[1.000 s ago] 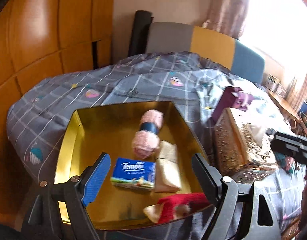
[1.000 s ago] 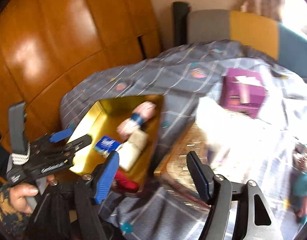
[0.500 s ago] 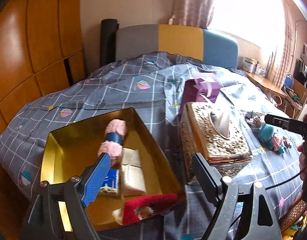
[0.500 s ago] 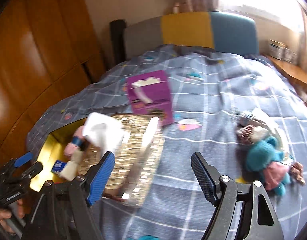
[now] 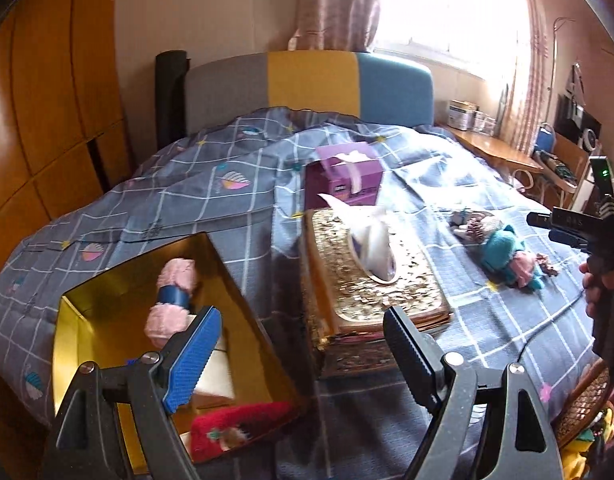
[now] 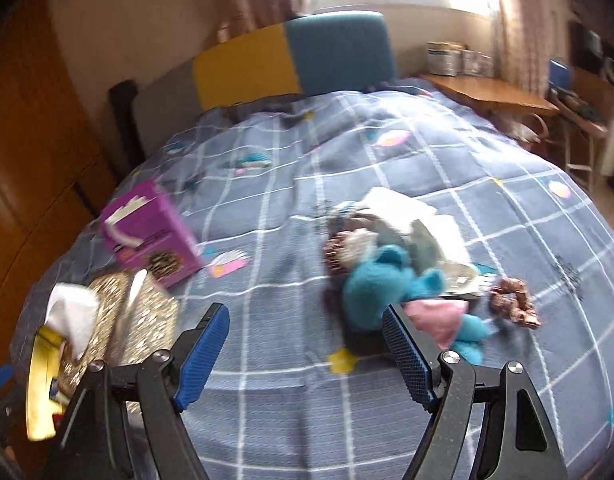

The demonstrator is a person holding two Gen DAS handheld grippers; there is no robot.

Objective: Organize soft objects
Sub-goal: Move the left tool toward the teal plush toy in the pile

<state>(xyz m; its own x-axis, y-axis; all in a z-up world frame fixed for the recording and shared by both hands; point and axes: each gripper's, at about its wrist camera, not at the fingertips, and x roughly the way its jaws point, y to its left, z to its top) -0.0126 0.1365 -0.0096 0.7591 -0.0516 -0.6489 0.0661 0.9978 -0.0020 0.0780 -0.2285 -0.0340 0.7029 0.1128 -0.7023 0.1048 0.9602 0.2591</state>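
A gold box (image 5: 243,304) on the bed holds a pink yarn skein (image 5: 173,300), a beige pack and a red knitted piece (image 5: 235,428). My left gripper (image 5: 303,356) hangs open over the box's right wall with nothing between its fingers. A teal plush toy (image 6: 383,292) with a pink patch lies on the quilt among white cloth and a brown scrunchie (image 6: 515,306); the toy (image 5: 507,256) also shows at the right of the left wrist view. My right gripper (image 6: 307,356) is open and empty, just short of the toy, whose lower part sits by its right finger.
An ornate gold tissue holder (image 5: 371,280) with a white tissue stands right of the box, and a purple tissue box (image 5: 343,176) behind it. A grey checked quilt (image 6: 427,168) covers the bed. A wooden wardrobe (image 5: 47,120) stands left, a desk (image 6: 487,96) far right.
Both views have swung right. The right gripper left the gold box and tissue holder and now faces the teal plush toy. The left gripper shifted right, off the box's middle.
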